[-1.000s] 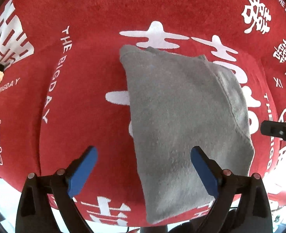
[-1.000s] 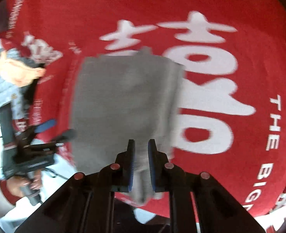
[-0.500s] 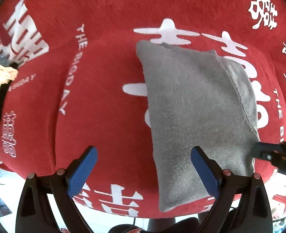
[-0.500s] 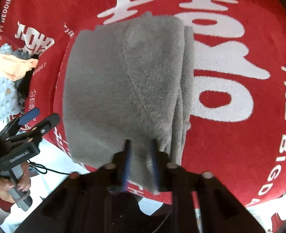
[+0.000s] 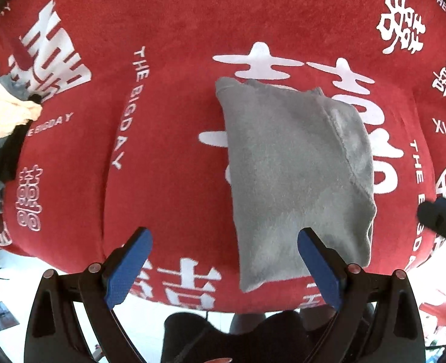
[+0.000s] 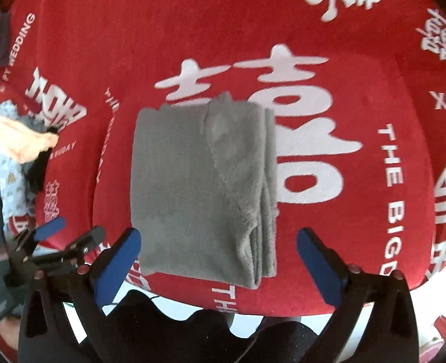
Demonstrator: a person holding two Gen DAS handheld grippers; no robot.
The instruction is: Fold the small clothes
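A grey fleece garment [image 5: 295, 175] lies folded into a rectangle on the red tablecloth [image 5: 168, 115], reaching the table's near edge; it also shows in the right wrist view [image 6: 198, 187], with stacked layers along its right side. My left gripper [image 5: 223, 267] is open and empty, held above the near edge, its right pad over the garment's near corner. My right gripper [image 6: 218, 261] is open and empty, just short of the garment's near end. The left gripper also shows at the left of the right wrist view [image 6: 68, 236].
A pile of other clothes [image 5: 2, 127], cream, black and pale patterned, sits at the table's left edge, also in the right wrist view [image 6: 14, 145]. The red cloth with white lettering covers the whole table. The floor shows beyond the near edge.
My right gripper was shut on the garment's near end; it has let go, opened and drawn back. The garment now lies flat. My left gripper shifted slightly left.
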